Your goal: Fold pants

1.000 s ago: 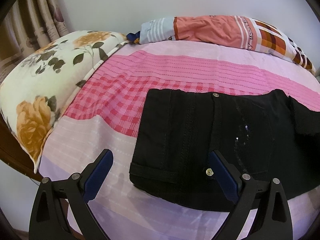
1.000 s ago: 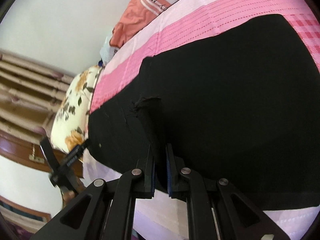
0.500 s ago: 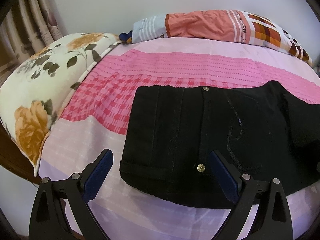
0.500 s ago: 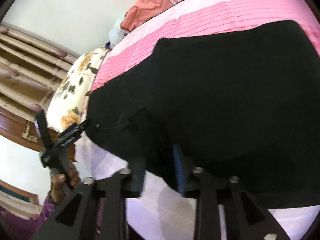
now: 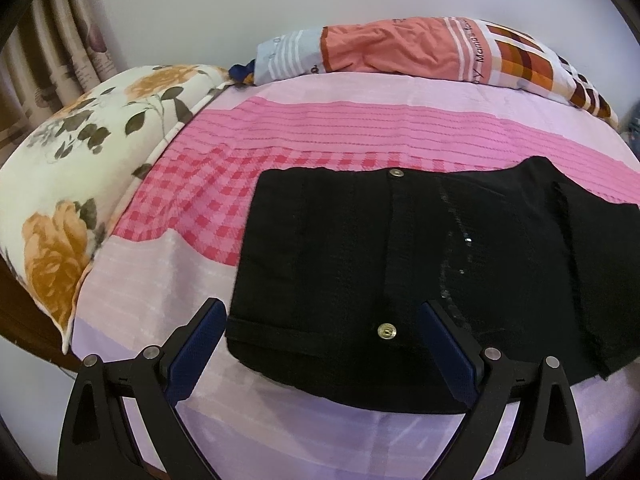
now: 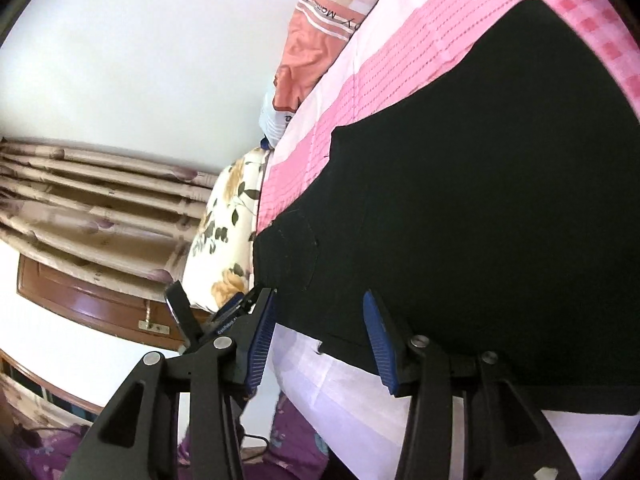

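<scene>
Black pants [image 5: 400,264] lie folded on the pink bedsheet [image 5: 320,128], waistband towards the pillow, two metal buttons showing. A frayed leg hem lies across their right part. My left gripper [image 5: 324,336] hangs open over the near waistband corner, its blue pads wide apart and clear of the cloth. In the right wrist view the pants [image 6: 480,200] fill the frame. My right gripper [image 6: 320,312] is at their near edge; its jaws are opening and the pads press on nothing, with flat cloth just beyond them. The left gripper [image 6: 188,316] shows past its left finger.
A floral pillow [image 5: 68,184] lies at the bed's left end. A rolled orange and checked quilt [image 5: 400,48] runs along the wall at the back. Curtains [image 6: 80,200] and a wooden headboard [image 6: 80,304] stand beyond the pillow. The bed's near edge is just below both grippers.
My right gripper was shut on a raised fold of the pants; it has let go, its jaws have spread, and the fold has dropped flat. The left gripper has stayed open.
</scene>
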